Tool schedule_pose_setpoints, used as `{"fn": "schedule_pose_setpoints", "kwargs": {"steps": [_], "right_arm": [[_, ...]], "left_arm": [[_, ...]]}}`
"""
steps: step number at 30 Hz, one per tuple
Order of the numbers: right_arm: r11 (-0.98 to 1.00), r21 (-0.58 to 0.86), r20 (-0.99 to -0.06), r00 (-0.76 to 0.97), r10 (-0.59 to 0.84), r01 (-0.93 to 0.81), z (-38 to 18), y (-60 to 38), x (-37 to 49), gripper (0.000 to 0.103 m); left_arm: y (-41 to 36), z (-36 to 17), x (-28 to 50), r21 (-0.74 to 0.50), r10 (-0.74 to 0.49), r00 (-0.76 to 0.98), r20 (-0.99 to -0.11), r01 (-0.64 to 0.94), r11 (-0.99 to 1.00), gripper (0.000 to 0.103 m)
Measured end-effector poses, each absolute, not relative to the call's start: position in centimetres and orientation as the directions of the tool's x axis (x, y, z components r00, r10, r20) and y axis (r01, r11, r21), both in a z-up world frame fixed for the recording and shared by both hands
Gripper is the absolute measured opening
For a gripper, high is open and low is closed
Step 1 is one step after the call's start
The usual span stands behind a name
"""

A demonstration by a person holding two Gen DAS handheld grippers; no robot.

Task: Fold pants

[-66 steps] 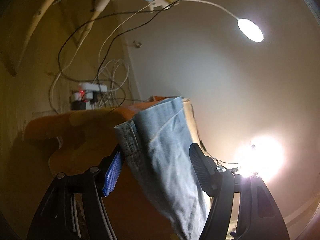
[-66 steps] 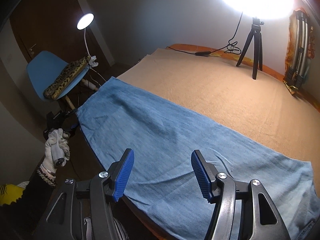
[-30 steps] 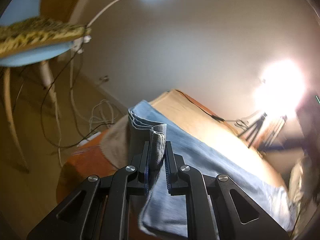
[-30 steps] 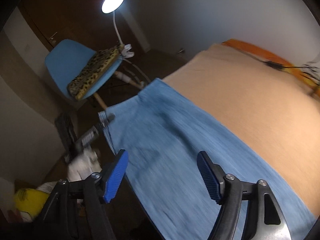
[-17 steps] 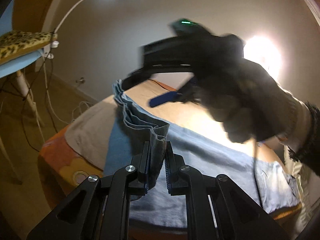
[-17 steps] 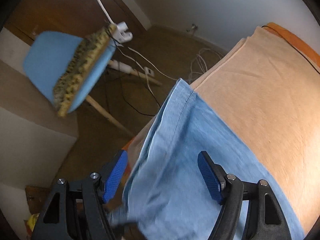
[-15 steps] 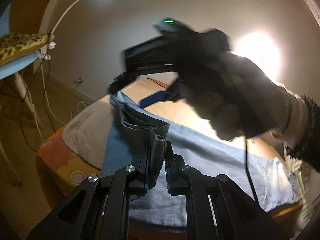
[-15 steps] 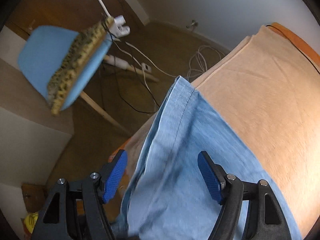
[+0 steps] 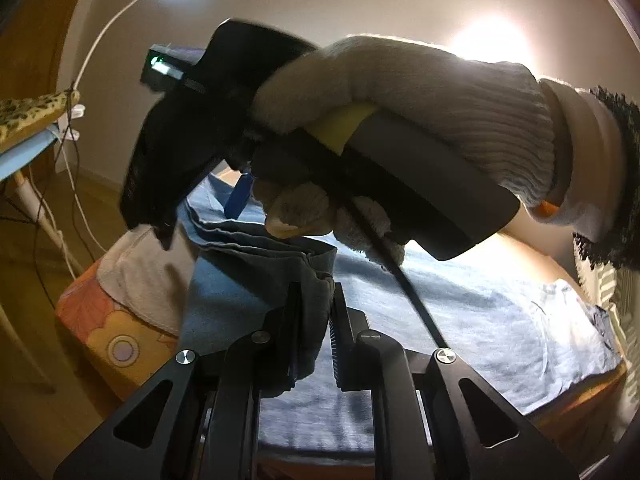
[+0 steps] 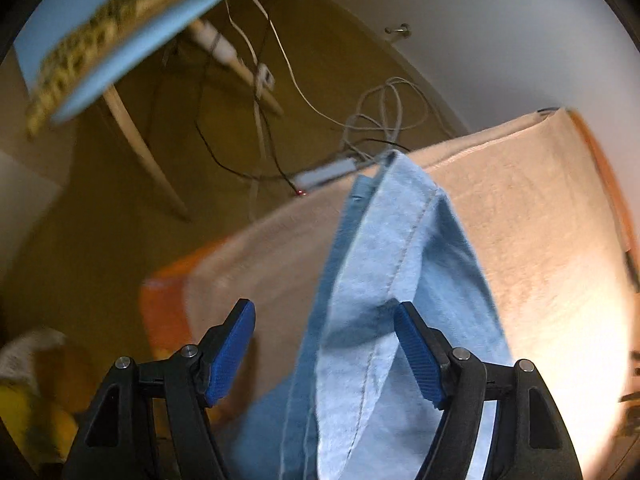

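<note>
The pants (image 10: pixel 404 280) lie lengthwise along the bed (image 10: pixel 520 220), one end corner pinched tight in the left hand-held gripper (image 9: pixel 312 316), while the right hand-held gripper (image 10: pixel 326 354), pointing down, narrows its wide jaws astride the neighbouring hem edge.

Gloved hand on a black two-finger gripper

The right hand (image 9: pixel 420 96) wears a ribbed off-white knit glove with a dark fuzzy sleeve cuff (image 9: pixel 612 184); the right gripper (image 10: pixel 324 356) has black arms, silver screws and ridged blue pads (image 10: pixel 228 354), plus a green light.
</note>
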State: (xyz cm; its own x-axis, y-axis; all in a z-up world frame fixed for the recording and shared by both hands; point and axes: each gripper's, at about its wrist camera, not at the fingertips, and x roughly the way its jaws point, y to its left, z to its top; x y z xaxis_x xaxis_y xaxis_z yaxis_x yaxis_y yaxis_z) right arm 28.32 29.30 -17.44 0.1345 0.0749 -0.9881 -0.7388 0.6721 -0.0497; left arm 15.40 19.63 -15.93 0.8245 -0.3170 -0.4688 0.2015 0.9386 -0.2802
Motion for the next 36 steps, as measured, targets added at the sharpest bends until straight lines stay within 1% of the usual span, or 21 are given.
{"fn": "schedule_pose_setpoints", "kwargs": {"steps": [1, 2, 3, 4, 6, 9, 11, 13, 19, 25, 36], "right_arm": [[0.664, -0.084, -0.987, 0.154, 0.048, -0.743, -17.7, 29.2, 28.2, 0.068], [0.660, -0.107, -0.985, 0.169, 0.030, -0.744, -17.9, 29.0, 28.1, 0.059], [0.660, -0.124, -0.984, 0.178, 0.016, -0.741, -18.0, 28.8, 28.2, 0.053], [0.665, -0.123, -0.984, 0.176, 0.012, -0.737, -18.1, 28.4, 28.3, 0.051], [0.682, -0.098, -0.986, 0.164, 0.033, -0.725, -18.0, 27.4, 28.6, 0.034], [0.734, -0.015, -0.981, 0.152, 0.121, -0.680, -16.5, 24.8, 29.2, 0.026], [0.760, 0.049, -0.972, 0.143, 0.184, -0.648, -15.3, 22.7, 29.6, 0.025], [0.786, 0.135, -0.956, 0.130, 0.264, -0.603, -13.7, 19.9, 29.9, 0.021], [0.814, 0.345, -0.878, 0.147, 0.456, -0.468, -10.3, 10.7, 29.5, 0.019], [0.822, 0.435, -0.823, 0.208, 0.529, -0.368, -7.9, 3.0, 28.4, 0.018], [0.834, 0.506, -0.769, 0.323, 0.552, -0.220, -5.6, -12.0, 24.6, 0.018]], "left_arm": [[19.5, -15.9, 15.4, -0.273, -0.316, 0.824, -0.470, 0.205, 0.940, 0.011], [19.4, -15.9, 15.4, -0.271, -0.317, 0.823, -0.471, 0.207, 0.940, 0.011], [19.3, -15.8, 15.4, -0.273, -0.321, 0.820, -0.474, 0.210, 0.939, 0.011], [19.3, -15.7, 15.4, -0.273, -0.322, 0.819, -0.474, 0.211, 0.939, 0.011], [19.1, -15.5, 15.3, -0.268, -0.323, 0.820, -0.473, 0.215, 0.939, 0.011], [18.7, -14.8, 14.9, -0.267, -0.334, 0.821, -0.463, 0.230, 0.936, 0.011], [18.2, -14.1, 14.5, -0.273, -0.351, 0.819, -0.455, 0.247, 0.930, 0.011], [17.6, -13.3, 14.1, -0.274, -0.370, 0.816, -0.444, 0.270, 0.923, 0.011], [14.8, -10.7, 13.1, -0.288, -0.449, 0.792, -0.414, 0.354, 0.890, 0.011], [10.6, -9.2, 12.1, -0.320, -0.539, 0.741, -0.401, 0.438, 0.840, 0.011], [1.7, -7.9, 10.4, -0.337, -0.677, 0.615, -0.405, 0.588, 0.735, 0.011]]}}
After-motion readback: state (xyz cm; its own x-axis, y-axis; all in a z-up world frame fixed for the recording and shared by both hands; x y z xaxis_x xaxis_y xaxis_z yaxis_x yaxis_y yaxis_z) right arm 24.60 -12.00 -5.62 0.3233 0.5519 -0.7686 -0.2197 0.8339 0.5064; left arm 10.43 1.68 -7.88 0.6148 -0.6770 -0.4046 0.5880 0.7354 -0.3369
